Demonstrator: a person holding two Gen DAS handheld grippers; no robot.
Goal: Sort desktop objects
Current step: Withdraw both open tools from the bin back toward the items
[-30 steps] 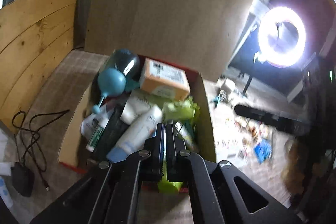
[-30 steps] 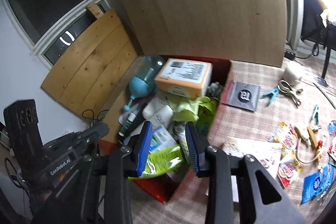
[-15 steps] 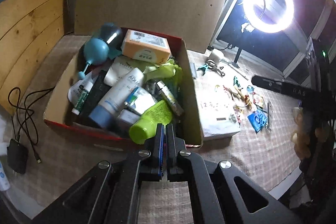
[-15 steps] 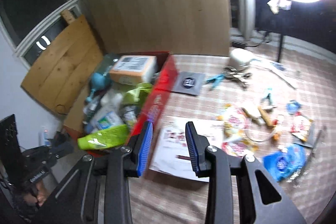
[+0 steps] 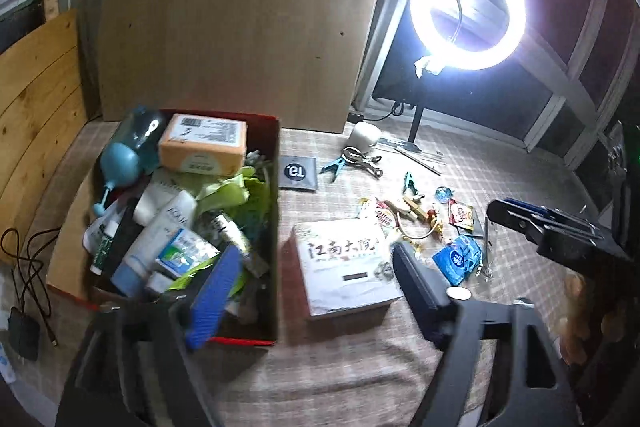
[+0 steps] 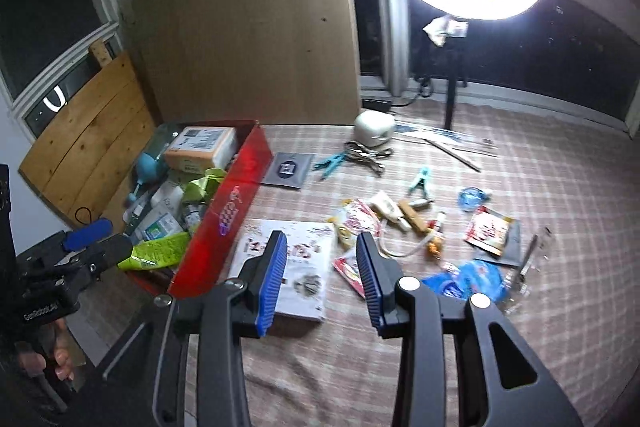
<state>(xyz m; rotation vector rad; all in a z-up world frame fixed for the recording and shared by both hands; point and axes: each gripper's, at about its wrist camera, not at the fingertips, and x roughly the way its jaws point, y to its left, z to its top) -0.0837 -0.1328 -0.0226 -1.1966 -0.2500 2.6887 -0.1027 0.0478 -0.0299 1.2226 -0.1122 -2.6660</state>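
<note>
A red cardboard box (image 5: 276, 227) (image 6: 232, 211) on the left holds an orange carton (image 5: 204, 145), a blue rubber bulb (image 5: 116, 159), white tubes and a green pouch (image 6: 160, 251). To its right a white book (image 5: 344, 267) (image 6: 288, 267) lies flat on the checked cloth. Beyond it are scattered a blue packet (image 5: 456, 257) (image 6: 472, 279), red snack sachets (image 6: 490, 229), teal clips (image 5: 334, 165) and a grey square sachet (image 6: 290, 169). My left gripper (image 5: 316, 249) stands wide open above the book's near edge, holding nothing. My right gripper (image 6: 320, 241) is open and empty over the book's right side.
A lit ring light (image 5: 466, 9) on a stand rises at the back right. A brown board (image 5: 240, 39) leans behind the box, a wooden panel (image 5: 36, 99) at the left. A black cable (image 5: 24, 255) lies left of the box. A white round object (image 6: 374, 131) sits at the back.
My left gripper went from shut to wide open. Both grippers pulled back and swung right, from over the box to over the book. The right one spread wider.
</note>
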